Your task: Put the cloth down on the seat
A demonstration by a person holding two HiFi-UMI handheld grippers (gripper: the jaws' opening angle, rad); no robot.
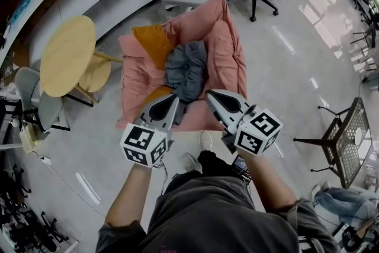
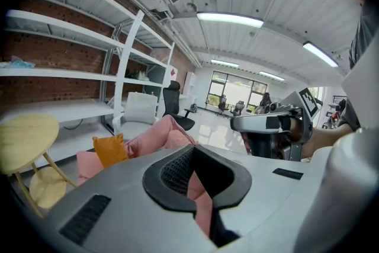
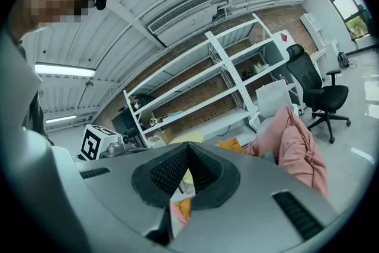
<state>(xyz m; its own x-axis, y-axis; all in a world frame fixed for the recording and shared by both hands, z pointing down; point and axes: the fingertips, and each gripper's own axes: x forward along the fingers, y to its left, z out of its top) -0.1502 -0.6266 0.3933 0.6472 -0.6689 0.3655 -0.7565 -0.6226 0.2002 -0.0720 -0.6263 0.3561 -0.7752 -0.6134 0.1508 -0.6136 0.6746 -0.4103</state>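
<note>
The crumpled grey cloth (image 1: 186,70) lies in the hollow of the pink padded beanbag seat (image 1: 228,50), beside an orange cushion (image 1: 151,41), its long axis running away from the person. Its near end sits just beyond and between the two tools. The left gripper (image 1: 172,105) and the right gripper (image 1: 214,99) hover over the seat's front edge, each with fingers clenched together on nothing. The left looks slightly nearer. Judging by this, the placing seems done, and any further tidying would mean reaching straight forward.

Bright ceiling strip lights (image 2: 230,19), fisheye-warped, dark-vignetted edges.
</note>
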